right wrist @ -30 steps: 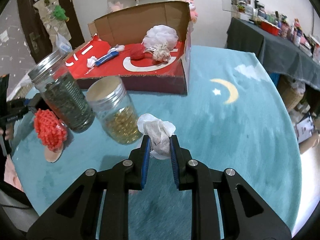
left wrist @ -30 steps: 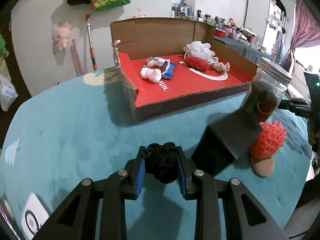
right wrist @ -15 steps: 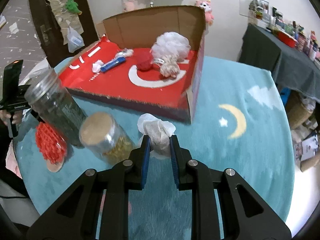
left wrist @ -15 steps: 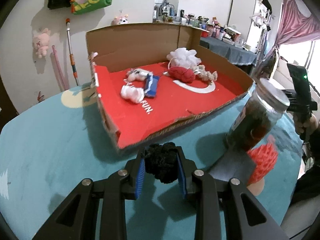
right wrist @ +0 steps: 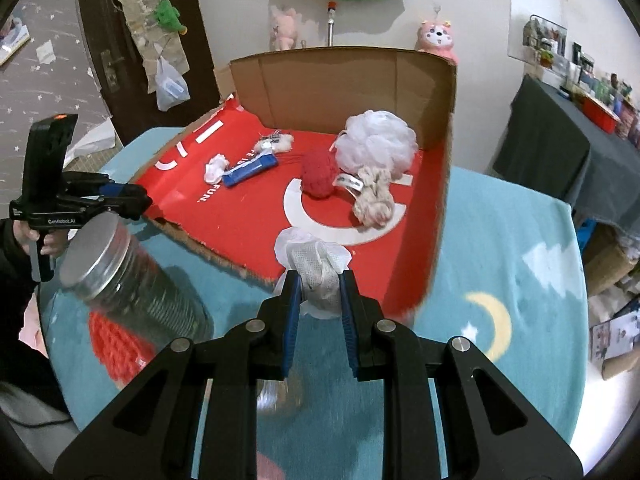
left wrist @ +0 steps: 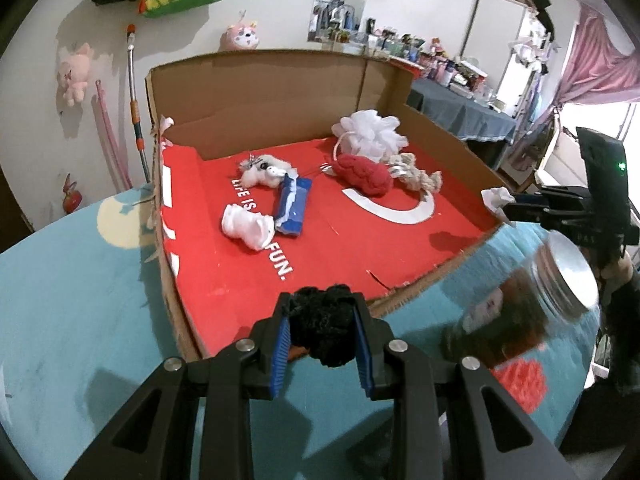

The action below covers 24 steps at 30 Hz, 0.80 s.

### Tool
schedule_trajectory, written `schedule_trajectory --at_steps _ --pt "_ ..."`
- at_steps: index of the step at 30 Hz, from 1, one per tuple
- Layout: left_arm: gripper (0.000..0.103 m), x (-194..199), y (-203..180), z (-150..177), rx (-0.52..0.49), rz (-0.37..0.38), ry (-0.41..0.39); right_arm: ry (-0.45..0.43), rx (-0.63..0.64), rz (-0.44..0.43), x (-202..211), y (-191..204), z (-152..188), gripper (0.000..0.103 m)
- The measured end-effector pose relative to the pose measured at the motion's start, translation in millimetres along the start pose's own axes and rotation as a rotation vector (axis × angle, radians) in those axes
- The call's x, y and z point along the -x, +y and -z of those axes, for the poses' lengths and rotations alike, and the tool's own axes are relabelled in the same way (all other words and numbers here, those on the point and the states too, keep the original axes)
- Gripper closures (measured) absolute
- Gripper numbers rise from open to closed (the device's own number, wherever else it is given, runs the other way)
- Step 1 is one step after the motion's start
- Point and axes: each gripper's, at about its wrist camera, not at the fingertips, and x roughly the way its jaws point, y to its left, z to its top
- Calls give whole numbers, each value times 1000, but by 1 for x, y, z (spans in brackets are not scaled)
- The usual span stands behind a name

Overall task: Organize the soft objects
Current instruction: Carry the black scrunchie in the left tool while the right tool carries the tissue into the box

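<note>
My left gripper [left wrist: 323, 330] is shut on a black fuzzy ball [left wrist: 323, 328], held just above the near edge of the open cardboard box with the red floor [left wrist: 328, 240]. My right gripper [right wrist: 319, 287] is shut on a white mesh cloth [right wrist: 316, 264], over the box's near right edge [right wrist: 436, 248]. Inside the box lie a white bath pouf [left wrist: 370, 132], a red knit ball [left wrist: 366, 178], a beige rope [right wrist: 374, 196], a blue packet [left wrist: 291, 208] and small white soft pieces [left wrist: 246, 226]. In the left wrist view the right gripper [left wrist: 516, 208] shows with its cloth at the box's right corner.
A glass jar with a metal lid [left wrist: 536, 304] stands tilted in view beside the box, with a red knit item [right wrist: 116, 340] behind it on the teal cloth table [right wrist: 500, 260]. A dark cluttered table [right wrist: 560, 140] stands to the right. Plush toys hang on the wall.
Both grippers moved forward and up toward the box with their loads still held. The box now fills more of both views, and the second jar has dropped below the right gripper's fingers.
</note>
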Motion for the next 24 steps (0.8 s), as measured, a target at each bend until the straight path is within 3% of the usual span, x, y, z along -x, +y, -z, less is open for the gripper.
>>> schedule_trajectory --at_steps 13,24 --pt "73 -54 5 -24 35 -108 125 209 54 133 -73 2 -33 84" --pt "72 -70 7 -30 12 -161 139 272 89 165 -93 3 -38 84"
